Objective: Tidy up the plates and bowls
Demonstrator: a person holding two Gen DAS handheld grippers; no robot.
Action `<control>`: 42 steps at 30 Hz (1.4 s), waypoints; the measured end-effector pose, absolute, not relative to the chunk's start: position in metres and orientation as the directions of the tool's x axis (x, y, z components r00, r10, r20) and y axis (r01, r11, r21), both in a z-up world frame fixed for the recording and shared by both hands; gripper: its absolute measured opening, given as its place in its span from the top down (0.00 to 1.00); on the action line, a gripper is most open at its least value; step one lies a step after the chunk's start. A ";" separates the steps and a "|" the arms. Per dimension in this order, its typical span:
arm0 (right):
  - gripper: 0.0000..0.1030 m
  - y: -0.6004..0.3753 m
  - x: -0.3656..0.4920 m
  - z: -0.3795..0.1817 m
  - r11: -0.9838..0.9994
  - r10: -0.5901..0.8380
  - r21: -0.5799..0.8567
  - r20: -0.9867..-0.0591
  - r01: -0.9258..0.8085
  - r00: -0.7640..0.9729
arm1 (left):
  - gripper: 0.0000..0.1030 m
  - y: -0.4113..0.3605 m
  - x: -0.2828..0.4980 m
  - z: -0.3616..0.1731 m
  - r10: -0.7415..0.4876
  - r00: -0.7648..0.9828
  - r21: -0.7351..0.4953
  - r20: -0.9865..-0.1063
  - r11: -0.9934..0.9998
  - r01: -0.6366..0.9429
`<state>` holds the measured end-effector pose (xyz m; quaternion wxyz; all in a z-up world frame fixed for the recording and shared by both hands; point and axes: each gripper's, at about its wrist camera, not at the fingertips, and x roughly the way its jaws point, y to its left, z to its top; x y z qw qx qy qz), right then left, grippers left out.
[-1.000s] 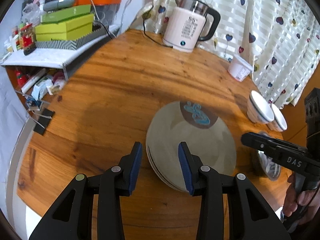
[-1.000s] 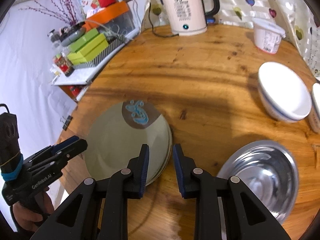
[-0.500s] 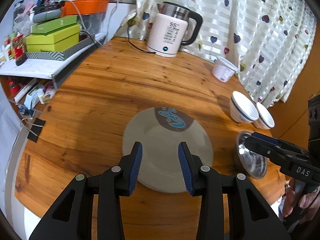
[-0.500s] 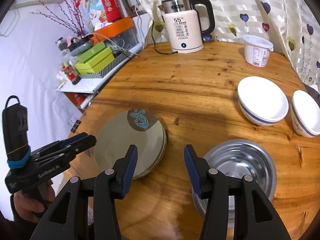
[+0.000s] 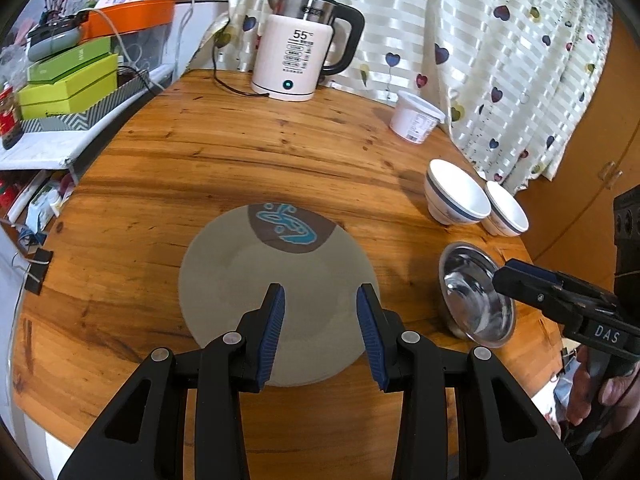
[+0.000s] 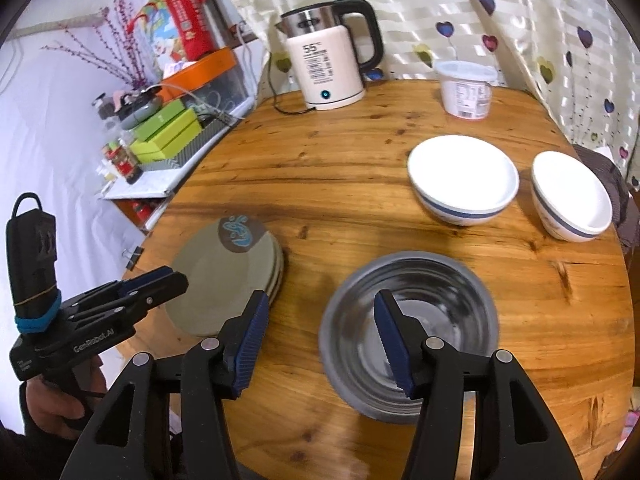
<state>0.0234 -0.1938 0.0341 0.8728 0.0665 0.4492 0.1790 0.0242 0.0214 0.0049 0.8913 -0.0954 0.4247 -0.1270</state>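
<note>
Grey plates (image 5: 276, 280) lie stacked on the wooden worktop (image 5: 224, 152), steel bowl (image 6: 412, 332) just beside them. My left gripper (image 5: 320, 328) hangs above them, half-open, empty. My right gripper (image 6: 320, 336), jaws just widened, holds nothing over the bowl's rim.

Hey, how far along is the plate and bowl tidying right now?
Done: the plates sit in one stack. In hand: nothing; the left gripper and right gripper are both open and empty, the right one's jaws having just opened. Left: the metal bowl and two white bowls stand apart, unstacked.
</note>
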 end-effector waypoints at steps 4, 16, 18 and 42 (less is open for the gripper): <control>0.47 -0.202 0.025 0.034 0.932 0.362 0.279 -0.761 -0.232 0.538 | 0.62 0.015 0.028 0.004 -0.316 0.598 -0.278 -0.737 0.948 0.158; 0.47 -0.232 0.031 0.034 0.941 0.336 0.297 -0.760 -0.163 0.556 | 0.62 -0.006 0.042 0.008 -0.337 0.579 -0.267 -0.742 0.941 0.206; 0.47 -0.238 0.031 0.035 0.943 0.330 0.297 -0.758 -0.153 0.562 | 0.62 -0.011 0.046 0.010 -0.342 0.577 -0.266 -0.742 0.940 0.216; 0.47 -0.274 0.055 0.029 0.959 0.259 0.277 -0.768 -0.060 0.586 | 0.62 -0.074 0.096 0.020 -0.423 0.526 -0.281 -0.738 0.901 0.330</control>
